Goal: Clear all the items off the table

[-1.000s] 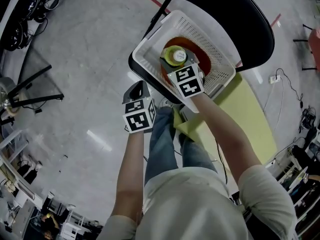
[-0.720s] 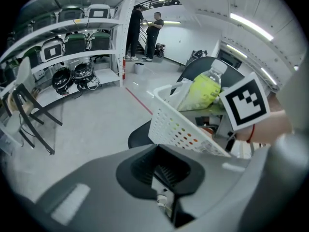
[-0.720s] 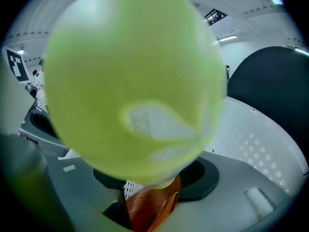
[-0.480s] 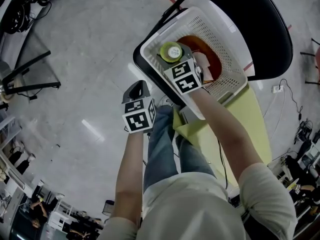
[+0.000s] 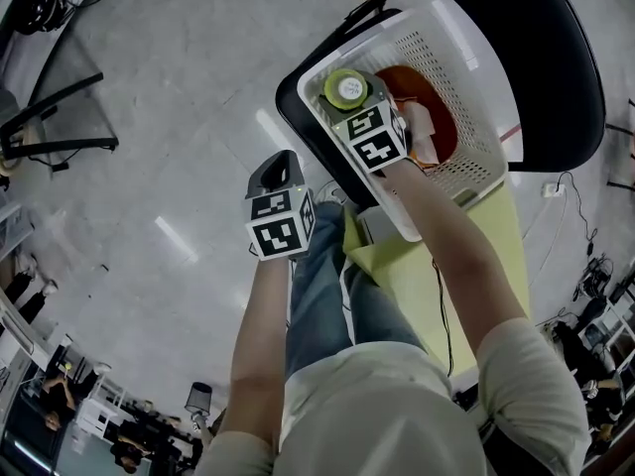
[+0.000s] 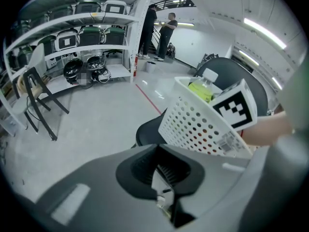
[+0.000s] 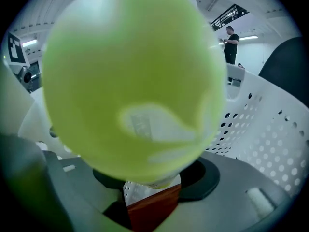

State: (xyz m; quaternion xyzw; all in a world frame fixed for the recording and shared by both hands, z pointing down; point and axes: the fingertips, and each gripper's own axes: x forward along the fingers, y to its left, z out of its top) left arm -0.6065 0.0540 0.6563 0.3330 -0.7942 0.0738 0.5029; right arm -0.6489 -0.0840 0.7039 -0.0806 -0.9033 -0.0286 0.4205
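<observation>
Head view: grey floor; a black chair carries a white basket holding a red dish. The right gripper clamps a green bottle inside it. Left gripper view: left gripper jaws together, empty. Right gripper view: bottle label blurred.

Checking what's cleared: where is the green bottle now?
Head view, upper centre: the green bottle is held by the right gripper within the left end of the white basket, which sits on the black chair.
</observation>
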